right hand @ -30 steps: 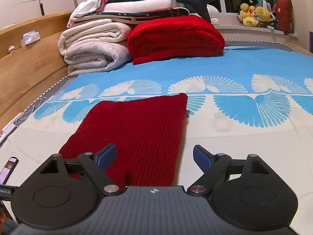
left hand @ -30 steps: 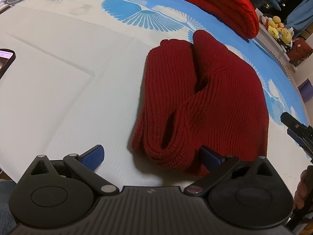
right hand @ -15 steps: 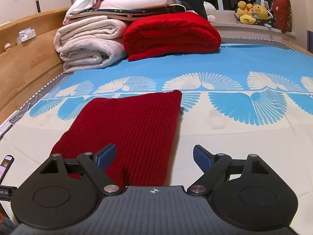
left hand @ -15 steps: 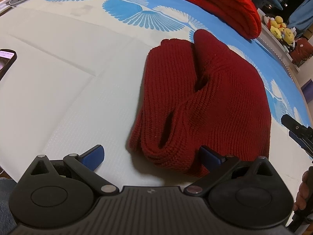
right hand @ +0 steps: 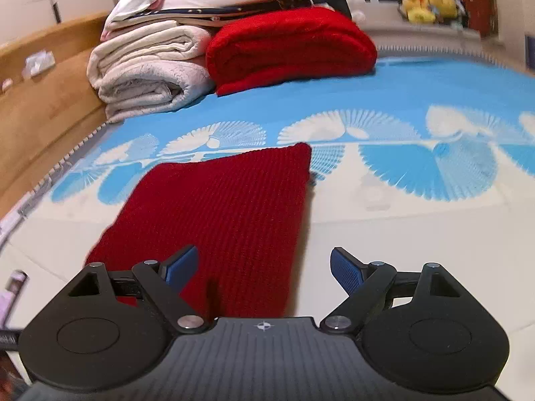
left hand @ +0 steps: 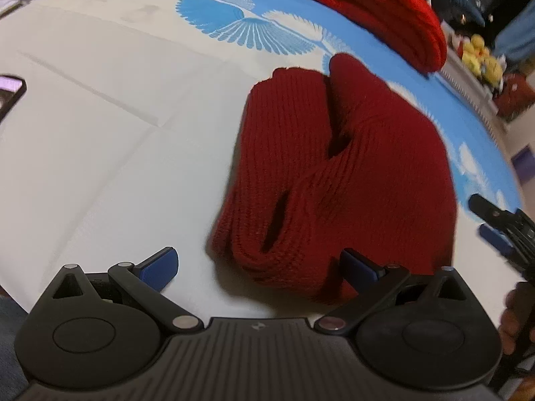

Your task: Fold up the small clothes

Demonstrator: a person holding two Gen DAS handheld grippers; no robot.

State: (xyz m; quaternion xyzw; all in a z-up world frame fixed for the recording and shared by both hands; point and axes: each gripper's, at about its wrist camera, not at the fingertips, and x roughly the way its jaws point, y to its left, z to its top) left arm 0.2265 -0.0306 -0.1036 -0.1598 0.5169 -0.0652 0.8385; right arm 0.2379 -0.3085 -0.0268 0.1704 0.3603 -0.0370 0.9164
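A dark red knitted garment (left hand: 337, 173) lies folded on the bed, its thick folded edge toward me in the left wrist view. My left gripper (left hand: 259, 265) hovers open just above that near edge, with nothing between its blue pads. Seen from the right wrist, the same garment (right hand: 220, 214) is a flat rectangle. My right gripper (right hand: 264, 267) stands open over its near right edge, the left pad above the knit and the right pad above the sheet. The right gripper (left hand: 498, 224) also shows at the right edge of the left wrist view.
The sheet (right hand: 401, 207) is white near me and blue with white fan shapes farther off. Folded white blankets (right hand: 147, 67) and a bright red blanket (right hand: 287, 46) are stacked at the wooden headboard (right hand: 43, 100). A phone (left hand: 8, 92) lies at the left.
The right gripper has drifted a little to the right and lower along the garment's near edge. The left gripper and the garment have stayed put.
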